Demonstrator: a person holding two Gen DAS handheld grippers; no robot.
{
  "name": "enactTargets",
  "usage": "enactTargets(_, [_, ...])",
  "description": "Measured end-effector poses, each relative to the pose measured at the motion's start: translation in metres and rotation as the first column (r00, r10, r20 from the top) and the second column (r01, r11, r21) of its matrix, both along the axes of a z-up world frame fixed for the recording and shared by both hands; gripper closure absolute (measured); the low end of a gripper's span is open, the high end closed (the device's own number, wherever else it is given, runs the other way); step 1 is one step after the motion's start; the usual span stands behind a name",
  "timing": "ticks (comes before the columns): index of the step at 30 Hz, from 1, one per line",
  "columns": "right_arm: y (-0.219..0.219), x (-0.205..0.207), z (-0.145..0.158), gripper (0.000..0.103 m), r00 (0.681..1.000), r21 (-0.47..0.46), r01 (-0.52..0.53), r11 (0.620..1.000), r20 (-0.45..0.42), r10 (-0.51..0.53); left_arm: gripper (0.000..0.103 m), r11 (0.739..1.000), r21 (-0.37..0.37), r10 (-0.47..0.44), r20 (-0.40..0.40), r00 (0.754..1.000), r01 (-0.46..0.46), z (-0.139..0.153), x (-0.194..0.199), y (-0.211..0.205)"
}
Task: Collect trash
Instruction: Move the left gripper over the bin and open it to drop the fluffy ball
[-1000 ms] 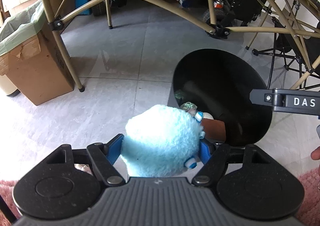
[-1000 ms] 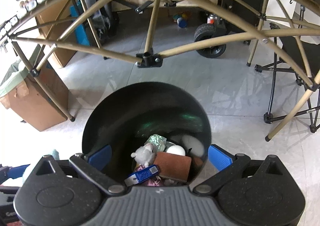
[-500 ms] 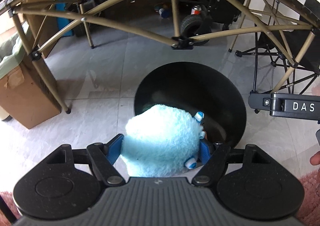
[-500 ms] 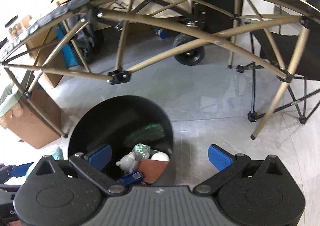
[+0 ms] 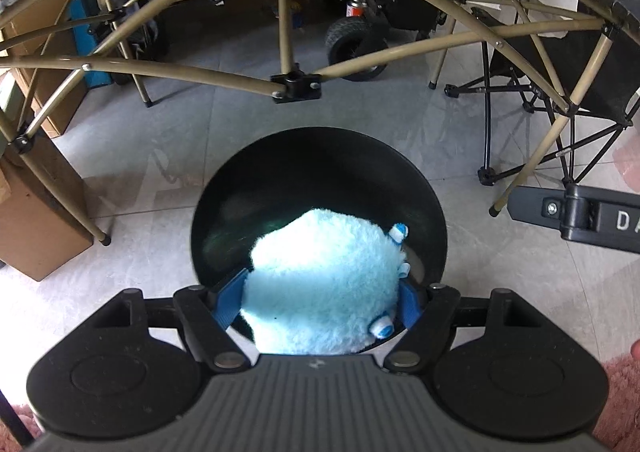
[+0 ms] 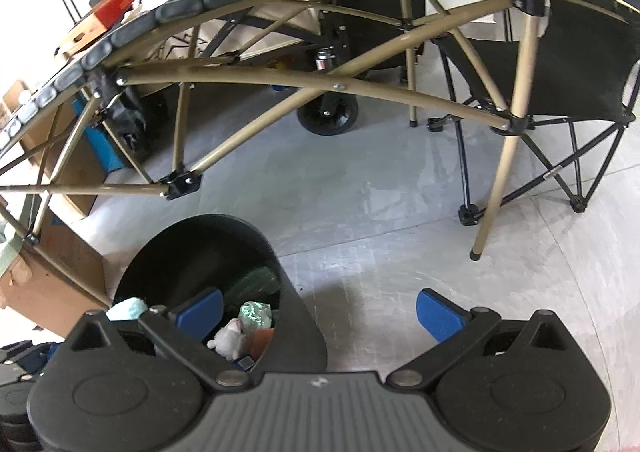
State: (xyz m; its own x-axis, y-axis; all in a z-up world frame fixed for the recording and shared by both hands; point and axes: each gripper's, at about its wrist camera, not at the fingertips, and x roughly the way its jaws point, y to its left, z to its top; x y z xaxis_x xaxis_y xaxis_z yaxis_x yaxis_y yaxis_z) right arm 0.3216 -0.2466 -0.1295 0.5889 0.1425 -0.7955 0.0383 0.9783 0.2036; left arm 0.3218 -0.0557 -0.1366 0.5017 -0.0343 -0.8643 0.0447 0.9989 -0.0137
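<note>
My left gripper (image 5: 318,302) is shut on a fluffy light-blue plush toy (image 5: 320,284), held right over the mouth of the round black trash bin (image 5: 320,144). The toy covers most of what lies in the bin. In the right wrist view the same bin (image 6: 208,236) stands at the lower left, holding a small white plush (image 6: 230,340), a green wrapper (image 6: 254,312) and a brown piece (image 6: 264,338). My right gripper (image 6: 320,312) is open and empty, with its left finger over the bin and its right finger over bare floor. A corner of the blue toy (image 6: 128,308) shows at its left.
A tan folding table frame (image 5: 296,86) arches over the floor behind the bin. A black folding chair (image 6: 560,64) stands at the right, a wheeled cart (image 6: 328,112) behind, cardboard boxes (image 5: 36,236) at the left. Pink rug (image 5: 620,404) lies near the bottom corners.
Both hands have swung to the right. In the left wrist view the bin slid from right of the toy to directly beneath it. In the right wrist view the bin drifted to the lower left.
</note>
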Motion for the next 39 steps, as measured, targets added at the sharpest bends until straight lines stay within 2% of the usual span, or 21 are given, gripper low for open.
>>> enactTargets(7, [-0.013,0.000,-0.006,0.000,0.998,-0.010,0.057,0.998,-0.014,-0.058,0.028,0.999,-0.024,0.021,-0.056,0.998,-0.022,-0.008,0.018,-0.008])
enactTargets(20, [-0.025,0.000,-0.020,0.000,0.994,-0.055,0.100,0.994,-0.041,-0.102,0.028,0.996,-0.037,0.074,-0.151,0.986,-0.081,-0.019,0.039,-0.018])
enactTargets(29, [-0.031,0.000,-0.024,0.000,0.992,-0.059,0.116,0.991,-0.051,-0.119,0.027,0.992,-0.021,0.115,-0.178,0.977,-0.121,-0.026,0.045,-0.015])
enactTargets(33, [-0.030,0.000,-0.023,0.000,0.992,-0.059,0.114,0.992,-0.050,-0.117,0.022,0.990,-0.034,0.131,-0.186,0.974,-0.139,-0.025,0.046,-0.011])
enactTargets(35, [-0.030,0.000,-0.023,0.000,0.992,-0.059,0.113,0.992,-0.050,-0.116,0.015,0.989,-0.034,0.137,-0.181,0.974,-0.146,-0.024,0.046,-0.009])
enactTargets(36, [-0.030,0.000,-0.023,0.000,0.992,-0.059,0.114,0.992,-0.050,-0.117,0.005,0.988,-0.033,0.144,-0.176,0.974,-0.152,-0.023,0.046,-0.009])
enactTargets(37, [-0.030,0.000,-0.023,0.000,0.992,-0.060,0.114,0.992,-0.051,-0.117,0.000,0.987,-0.038,0.151,-0.169,0.974,-0.159,-0.022,0.046,-0.008])
enactTargets(39, [-0.030,0.000,-0.023,0.000,0.992,-0.060,0.114,0.992,-0.052,-0.117,0.000,0.984,-0.052,0.159,-0.159,0.974,-0.169,-0.020,0.046,-0.006])
